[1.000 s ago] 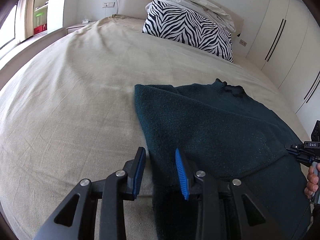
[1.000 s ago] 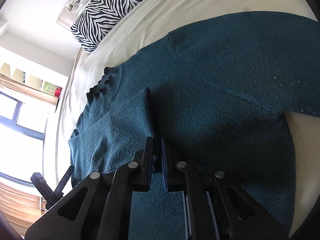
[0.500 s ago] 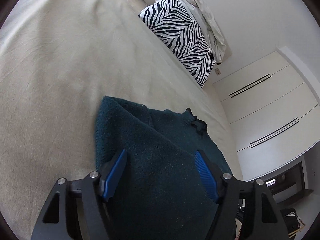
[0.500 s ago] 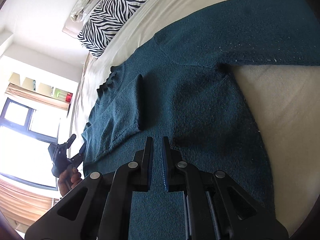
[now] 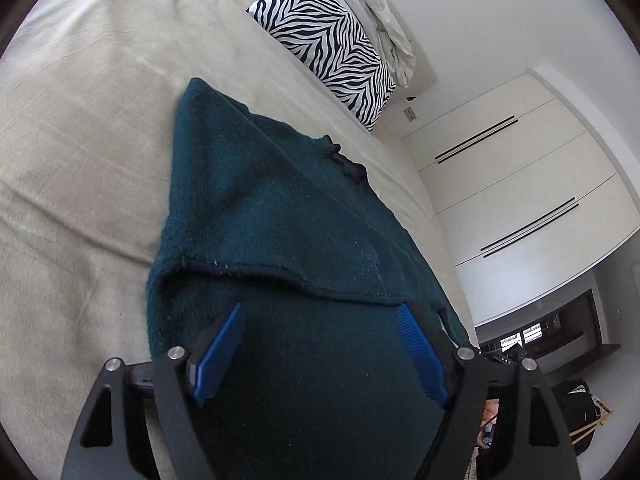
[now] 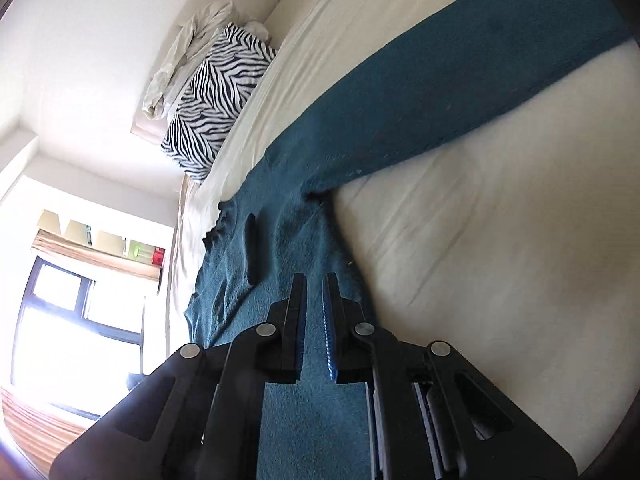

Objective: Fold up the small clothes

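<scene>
Across the beige bedsheet (image 5: 80,128) lies a dark teal knitted sweater (image 5: 272,216), spread flat with its ruffled neckline toward the headboard. Seen from the left wrist, one sleeve is folded over the sweater's body, its hem forming a dark edge that runs across the fabric just beyond the fingertips. The left gripper (image 5: 320,344) hovers close over the lower part of the sweater with its blue-padded fingers (image 5: 218,350) spread wide apart; fabric fills the gap between them, but nothing is pinched. Seen from the right wrist, the other sleeve (image 6: 460,92) stretches out straight across the sheet, away from the sweater's body, toward the upper right edge of the view. The right gripper (image 6: 315,316) sits over the sweater's side near its lower edge, its jaws drawn almost together with only a narrow slit left between them; whether they grip a thin layer of knit cannot be told. At the head of the bed a black-and-white zebra-striped pillow (image 5: 336,40) leans against the headboard, with a crumpled pale cloth (image 5: 380,12) bundled on top of it. White wardrobe doors with dark slim handles (image 5: 516,168) stand beside the bed, and a bright window (image 6: 76,336) shows in the right wrist view.
</scene>
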